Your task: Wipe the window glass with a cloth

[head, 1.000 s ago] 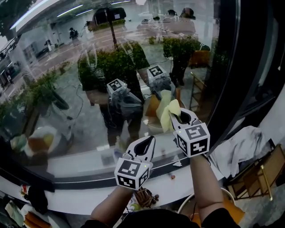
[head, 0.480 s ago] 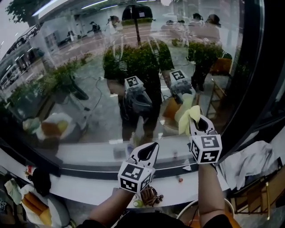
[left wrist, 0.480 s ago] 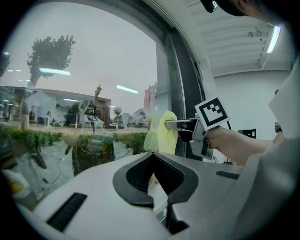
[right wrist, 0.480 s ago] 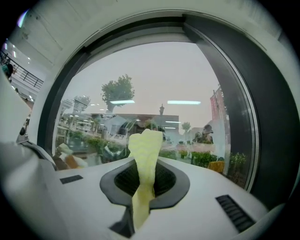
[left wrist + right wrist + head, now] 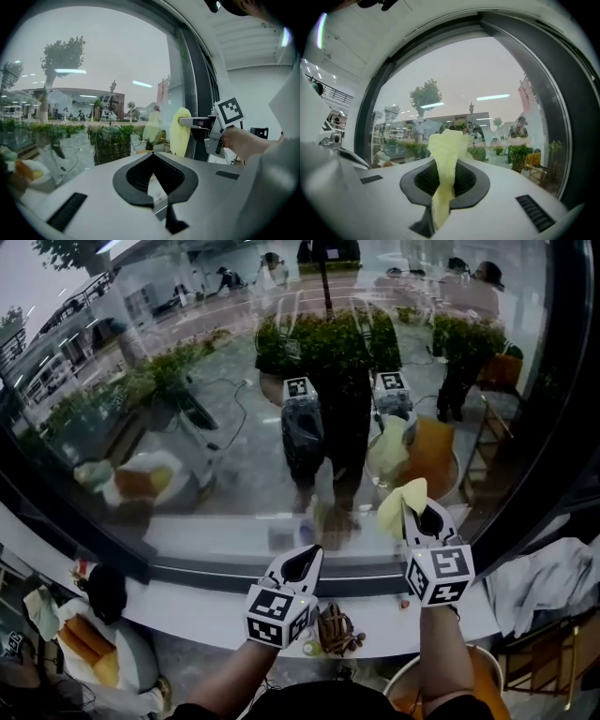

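- Yellow cloth: soft, bunched, pinched in the right gripper. Its loose end stands up past the fingertips. It is held close to the window glass, low on the pane's right side. In the left gripper view a gap shows between the cloth and its reflection.
- Right gripper: jaws clamped on the cloth, pointed at the pane, held higher than the other gripper.
- Left gripper: jaws closed together with nothing between them. It is held low over the white sill, to the left of the right gripper and apart from it.
- Window glass: large pane in a dark frame. It reflects the person, both marker cubes and the cloth. Shrubs and paving lie outside.
- Sill: a small brown clump lies between the two grippers; what it is cannot be told.
- White fabric: crumpled, lying at the far right below the frame.
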A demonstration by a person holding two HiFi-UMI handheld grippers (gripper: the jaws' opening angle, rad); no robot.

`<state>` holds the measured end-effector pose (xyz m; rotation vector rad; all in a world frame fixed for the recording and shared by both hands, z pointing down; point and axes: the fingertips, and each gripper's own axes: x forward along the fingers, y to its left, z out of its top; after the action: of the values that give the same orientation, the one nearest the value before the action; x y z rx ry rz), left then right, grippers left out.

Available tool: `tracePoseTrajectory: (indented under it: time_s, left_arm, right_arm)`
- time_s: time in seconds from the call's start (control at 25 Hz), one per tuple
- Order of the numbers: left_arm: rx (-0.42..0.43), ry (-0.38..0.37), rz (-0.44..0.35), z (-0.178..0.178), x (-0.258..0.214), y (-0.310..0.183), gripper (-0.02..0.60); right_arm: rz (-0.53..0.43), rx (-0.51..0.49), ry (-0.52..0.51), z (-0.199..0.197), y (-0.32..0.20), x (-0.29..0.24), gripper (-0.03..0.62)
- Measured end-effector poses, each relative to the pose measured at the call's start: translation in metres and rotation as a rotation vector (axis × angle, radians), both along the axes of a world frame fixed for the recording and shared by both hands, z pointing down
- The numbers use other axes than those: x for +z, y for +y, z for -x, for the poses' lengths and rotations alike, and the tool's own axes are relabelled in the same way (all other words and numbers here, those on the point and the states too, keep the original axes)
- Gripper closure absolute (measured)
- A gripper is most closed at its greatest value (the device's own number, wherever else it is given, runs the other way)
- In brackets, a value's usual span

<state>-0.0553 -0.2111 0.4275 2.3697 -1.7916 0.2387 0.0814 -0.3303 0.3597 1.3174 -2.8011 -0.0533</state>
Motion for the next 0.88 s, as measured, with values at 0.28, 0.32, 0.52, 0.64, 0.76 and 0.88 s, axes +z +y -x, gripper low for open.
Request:
tracePoseTrajectory:
  time_s: [0.28,0.32,0.52,0.64,0.76,0.88]
  left_arm:
    - [-0.053,0.046,-0.018,0.077,0.005,0.084,0.574]
    - [-0.063,0.053,-0.016,0.084,0.008,0.096,0.574]
    - [-0.089,0.083,-0.001,0.103,0.029,0.155,0.574]
    - [-0.081,0.102,-0.007,0.129,0.036,0.198,0.574]
    - [-0.073,0.108,-0.013,0.147,0.034,0.239,0.574]
    - [-0.062,0.107,-0.018,0.155,0.037,0.274,0.574]
  right_arm:
    - [0.029,-0.092,0.021,0.085,0.103,0.017,0.545]
    - [0.037,-0.100,0.024,0.091,0.117,0.023,0.545]
    - [0.081,-0.123,0.035,0.112,0.184,0.053,0.545]
    - [0.087,-0.126,0.053,0.139,0.236,0.060,0.545]
    - [0.091,-0.126,0.061,0.156,0.287,0.061,0.545]
    - [0.088,-0.123,0.072,0.166,0.329,0.065,0.545]
